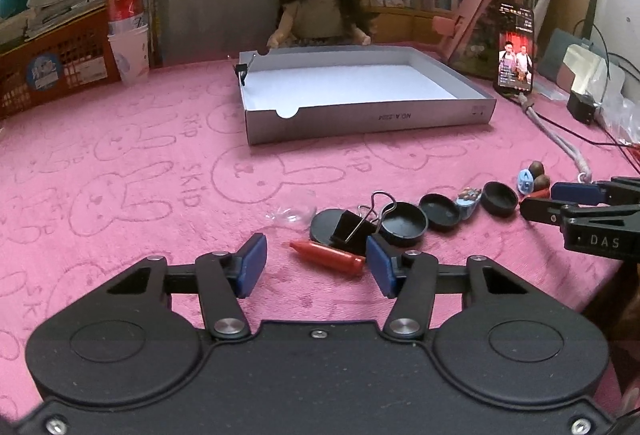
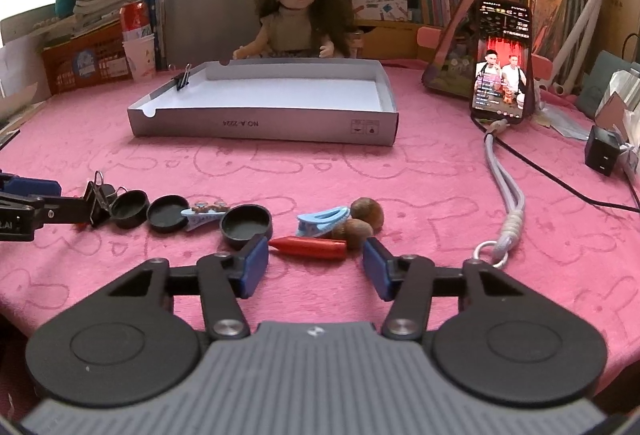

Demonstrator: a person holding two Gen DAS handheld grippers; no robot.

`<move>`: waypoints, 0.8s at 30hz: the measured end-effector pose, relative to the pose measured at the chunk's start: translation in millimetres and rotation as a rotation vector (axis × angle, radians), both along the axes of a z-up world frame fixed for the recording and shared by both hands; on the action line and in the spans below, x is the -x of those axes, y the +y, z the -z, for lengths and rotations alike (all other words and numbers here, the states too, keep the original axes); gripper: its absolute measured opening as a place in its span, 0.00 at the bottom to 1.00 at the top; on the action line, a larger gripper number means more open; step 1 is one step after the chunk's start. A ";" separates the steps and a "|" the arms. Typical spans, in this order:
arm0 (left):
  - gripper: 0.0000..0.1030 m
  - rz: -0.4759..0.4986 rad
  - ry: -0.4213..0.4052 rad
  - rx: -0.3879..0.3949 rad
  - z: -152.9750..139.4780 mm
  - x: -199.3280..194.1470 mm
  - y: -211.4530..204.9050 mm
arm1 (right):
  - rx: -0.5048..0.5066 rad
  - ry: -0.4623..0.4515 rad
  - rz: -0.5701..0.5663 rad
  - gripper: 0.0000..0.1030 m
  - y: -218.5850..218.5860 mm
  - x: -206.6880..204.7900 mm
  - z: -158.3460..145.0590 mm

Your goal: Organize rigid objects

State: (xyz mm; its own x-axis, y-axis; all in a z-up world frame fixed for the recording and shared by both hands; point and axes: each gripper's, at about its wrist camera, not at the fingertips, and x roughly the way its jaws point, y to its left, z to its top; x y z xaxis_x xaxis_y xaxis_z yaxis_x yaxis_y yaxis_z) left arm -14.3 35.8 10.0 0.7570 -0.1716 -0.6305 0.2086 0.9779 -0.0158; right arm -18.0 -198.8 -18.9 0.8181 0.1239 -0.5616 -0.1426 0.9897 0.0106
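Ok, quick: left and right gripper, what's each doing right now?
Left gripper: open, jaws either side of a red crayon, not gripping it.
Right gripper: open, jaws either side of another red crayon, not gripping it.

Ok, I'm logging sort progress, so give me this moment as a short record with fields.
surface: pink cloth
box: grey, open; holds only a wall clip on its left wall
left gripper: open, red crayon between the jaws
right gripper: open, second crayon between the jaws
loose row: black caps, loose clip, hair clips, nuts
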 end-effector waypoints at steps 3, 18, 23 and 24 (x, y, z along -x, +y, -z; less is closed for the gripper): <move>0.52 0.013 -0.004 0.006 3.4 -0.4 -0.7 | 0.013 -0.002 0.009 0.56 2.8 -1.0 0.5; 0.18 0.057 0.005 0.080 2.8 5.0 -3.6 | 0.009 0.012 0.001 0.27 6.0 -3.6 -3.2; 0.20 0.064 0.018 0.087 1.8 13.3 -6.2 | 0.015 0.012 -0.033 0.28 9.4 0.3 -2.8; 0.21 0.063 0.016 0.082 1.1 15.3 -6.4 | 0.013 0.013 -0.034 0.33 8.7 1.0 -2.8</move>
State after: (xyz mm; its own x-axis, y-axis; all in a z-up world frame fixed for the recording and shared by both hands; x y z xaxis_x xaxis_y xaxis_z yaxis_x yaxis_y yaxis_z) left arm -29.7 29.4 8.8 0.7330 -0.2700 -0.6244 0.2682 0.9582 -0.0994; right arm -19.0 -190.1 -16.1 0.8064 0.1441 -0.5735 -0.1761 0.9844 -0.0002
